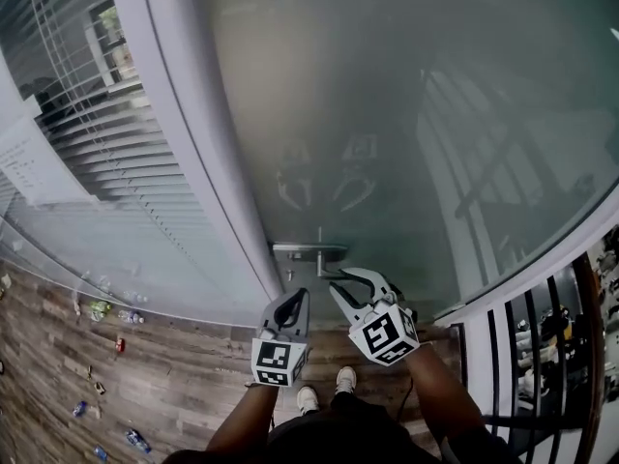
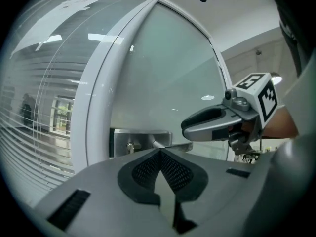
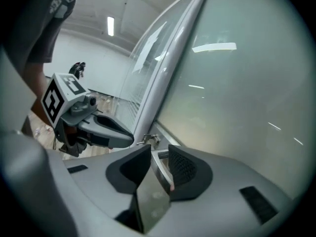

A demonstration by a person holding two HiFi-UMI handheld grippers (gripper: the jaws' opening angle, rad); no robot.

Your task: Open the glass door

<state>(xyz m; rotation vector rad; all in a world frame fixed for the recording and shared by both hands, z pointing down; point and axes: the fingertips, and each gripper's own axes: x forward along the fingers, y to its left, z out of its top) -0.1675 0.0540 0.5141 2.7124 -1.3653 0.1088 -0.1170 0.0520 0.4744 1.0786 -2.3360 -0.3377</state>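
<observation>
The frosted glass door (image 1: 406, 143) stands in front of me, with a metal lock plate (image 1: 308, 250) and a lever handle (image 3: 159, 168) at its left edge beside the white frame (image 1: 208, 153). My right gripper (image 1: 354, 285) is open and its jaws straddle the lever; the lever lies between the pads (image 3: 183, 168), and I see no squeeze on it. My left gripper (image 1: 290, 304) is shut on nothing, just left of the right one and short of the lock plate (image 2: 140, 142). In the left gripper view its tips (image 2: 160, 151) meet below the keyhole.
A glass wall with blinds (image 1: 87, 133) runs on the left. Wood floor (image 1: 164, 375) below it has several small scattered items (image 1: 101, 309). A black railing (image 1: 542, 356) stands at the right. The person's shoes (image 1: 325, 387) are close to the door.
</observation>
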